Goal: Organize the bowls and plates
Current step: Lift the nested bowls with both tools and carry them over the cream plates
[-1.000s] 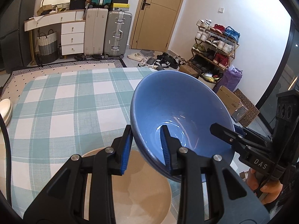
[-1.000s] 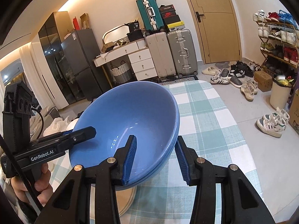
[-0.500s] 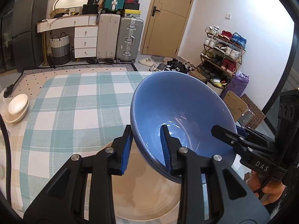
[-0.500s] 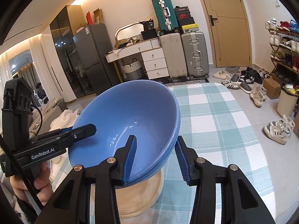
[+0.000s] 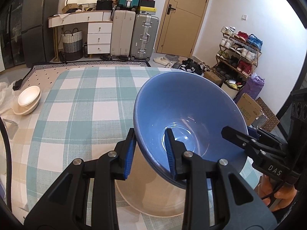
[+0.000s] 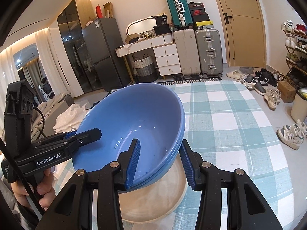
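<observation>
Both the left gripper [image 5: 149, 149] and right gripper [image 6: 160, 163] clench the blue bowls [image 5: 188, 118], maybe three stacked. They have slid across above the beige plate [image 5: 151, 197], toward the cream bowls [image 5: 27, 102] at nine o'clock.

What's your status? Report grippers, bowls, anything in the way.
Left gripper and right gripper both shut on the blue bowls, opposite rims. Bowls tilted, above the cream plate. White bowls at far table edge, clear.
</observation>
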Tool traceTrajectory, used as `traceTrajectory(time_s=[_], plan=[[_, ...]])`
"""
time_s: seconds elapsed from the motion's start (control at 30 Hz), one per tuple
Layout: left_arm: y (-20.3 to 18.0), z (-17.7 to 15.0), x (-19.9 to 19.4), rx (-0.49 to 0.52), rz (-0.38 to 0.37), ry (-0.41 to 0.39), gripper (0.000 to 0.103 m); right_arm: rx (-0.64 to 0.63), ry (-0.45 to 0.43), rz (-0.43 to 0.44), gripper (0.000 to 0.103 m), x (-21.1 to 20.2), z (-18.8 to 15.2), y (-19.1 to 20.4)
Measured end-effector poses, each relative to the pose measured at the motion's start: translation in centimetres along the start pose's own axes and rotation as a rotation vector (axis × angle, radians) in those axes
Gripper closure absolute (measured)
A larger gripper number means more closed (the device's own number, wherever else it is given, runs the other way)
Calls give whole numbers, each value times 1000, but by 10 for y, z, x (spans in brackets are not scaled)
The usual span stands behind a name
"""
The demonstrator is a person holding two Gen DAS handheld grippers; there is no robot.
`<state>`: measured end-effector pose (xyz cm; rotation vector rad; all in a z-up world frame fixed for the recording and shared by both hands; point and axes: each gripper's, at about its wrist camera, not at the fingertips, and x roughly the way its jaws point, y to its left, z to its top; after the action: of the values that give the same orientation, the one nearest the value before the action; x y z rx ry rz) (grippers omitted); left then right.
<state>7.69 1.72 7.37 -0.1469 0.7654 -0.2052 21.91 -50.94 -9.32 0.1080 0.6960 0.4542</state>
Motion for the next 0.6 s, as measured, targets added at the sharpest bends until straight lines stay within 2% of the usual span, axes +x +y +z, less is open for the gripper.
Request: traceTrajectory(time_s=[0.6], plan=[[26,-16,46,-25,45,62,76,-11,61,23,59,38,-13,3]])
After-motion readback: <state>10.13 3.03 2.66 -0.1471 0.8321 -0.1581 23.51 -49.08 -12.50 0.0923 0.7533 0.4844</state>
